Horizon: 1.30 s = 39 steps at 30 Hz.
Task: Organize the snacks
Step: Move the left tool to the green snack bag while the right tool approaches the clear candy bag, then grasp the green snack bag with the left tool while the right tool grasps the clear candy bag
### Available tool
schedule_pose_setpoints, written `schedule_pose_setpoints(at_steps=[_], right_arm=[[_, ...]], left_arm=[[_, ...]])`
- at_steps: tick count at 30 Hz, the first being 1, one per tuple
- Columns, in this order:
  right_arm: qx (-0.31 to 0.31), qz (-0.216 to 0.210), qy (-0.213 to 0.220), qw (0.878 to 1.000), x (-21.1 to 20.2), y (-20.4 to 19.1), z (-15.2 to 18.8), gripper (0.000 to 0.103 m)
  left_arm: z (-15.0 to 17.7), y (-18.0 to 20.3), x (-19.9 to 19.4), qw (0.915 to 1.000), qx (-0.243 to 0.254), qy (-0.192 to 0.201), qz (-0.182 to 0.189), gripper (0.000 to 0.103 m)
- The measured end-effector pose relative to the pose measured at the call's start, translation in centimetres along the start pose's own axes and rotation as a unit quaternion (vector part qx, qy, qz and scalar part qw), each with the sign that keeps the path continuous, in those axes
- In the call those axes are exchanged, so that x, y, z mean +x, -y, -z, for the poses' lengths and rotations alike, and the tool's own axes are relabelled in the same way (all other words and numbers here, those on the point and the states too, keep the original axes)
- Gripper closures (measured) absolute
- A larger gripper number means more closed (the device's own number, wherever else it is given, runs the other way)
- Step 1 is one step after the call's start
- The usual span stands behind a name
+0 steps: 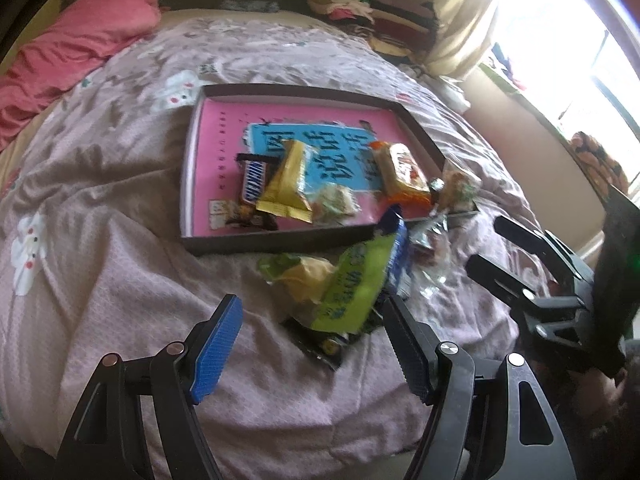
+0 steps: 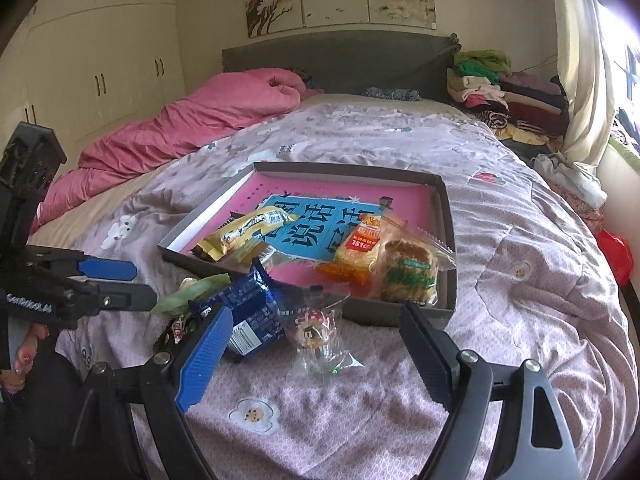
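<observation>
A shallow dark box [image 1: 280,240] [image 2: 448,208] with a pink and blue bottom lies on the bed. It holds a yellow packet [image 1: 288,184] [image 2: 240,232], a Snickers bar [image 1: 252,184], an orange packet [image 1: 404,172] [image 2: 360,252] and a clear-wrapped pastry [image 2: 408,272]. Loose in front of it lie a green packet [image 1: 352,284] [image 2: 192,292], a blue packet [image 1: 398,240] [image 2: 252,312] and a small clear-wrapped snack [image 2: 316,336] [image 1: 432,236]. My left gripper [image 1: 312,344] is open and empty just before the green packet. My right gripper [image 2: 316,360] is open and empty before the clear snack.
The bed has a wrinkled mauve flowered cover [image 2: 520,280]. A pink quilt [image 2: 192,124] lies at the far left. Folded clothes [image 2: 504,96] are stacked by the headboard. A curtain and window [image 1: 560,40] are at the right. A red object [image 2: 616,252] sits beside the bed.
</observation>
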State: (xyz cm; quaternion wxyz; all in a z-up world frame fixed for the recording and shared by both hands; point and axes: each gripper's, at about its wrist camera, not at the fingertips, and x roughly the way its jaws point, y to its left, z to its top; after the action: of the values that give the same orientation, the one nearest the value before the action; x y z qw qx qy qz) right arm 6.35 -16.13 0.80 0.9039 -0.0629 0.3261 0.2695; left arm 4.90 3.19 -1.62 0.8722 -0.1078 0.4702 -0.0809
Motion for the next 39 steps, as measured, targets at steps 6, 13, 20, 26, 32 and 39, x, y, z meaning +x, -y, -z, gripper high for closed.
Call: schedule_pose_setpoints(at_steps=[6,13,20,26,32,39], right_arm=[[0.009,0.009,-0.023,1.0,0.9,0.5,0.4,0.018],[0.008,0.006,-0.046,0.999,2.0,0.5,0.9,0.018],[0.002,0.01,-0.06,0.998,3.0,0.3,1.3,0.018],[0.013,0.007,-0.064,0.998,3.3,0.7,1.3,0.018],[0.013,0.004,-0.067,0.998,3.7,0.6,1.3,0.018],[0.013,-0.003,-0.071,0.997,4.8,0.5,1.3,0.026]], left_arm=[[0.3,0.2,0.9,0.9999,0.003,-0.014,-0.001,0.029],[0.4,0.2,2.2,0.9996,0.0,-0.025,-0.012,0.029],[0.0,-0.1,3.2,0.9991,0.0,-0.017,-0.04,0.029],[-0.5,-0.1,3.5,0.9988,0.01,-0.008,-0.047,0.029],[-0.9,-0.2,3.8,0.9985,0.015,0.001,-0.052,0.029],[-1.4,-0.3,4.7,0.9984,0.016,0.002,-0.054,0.029]])
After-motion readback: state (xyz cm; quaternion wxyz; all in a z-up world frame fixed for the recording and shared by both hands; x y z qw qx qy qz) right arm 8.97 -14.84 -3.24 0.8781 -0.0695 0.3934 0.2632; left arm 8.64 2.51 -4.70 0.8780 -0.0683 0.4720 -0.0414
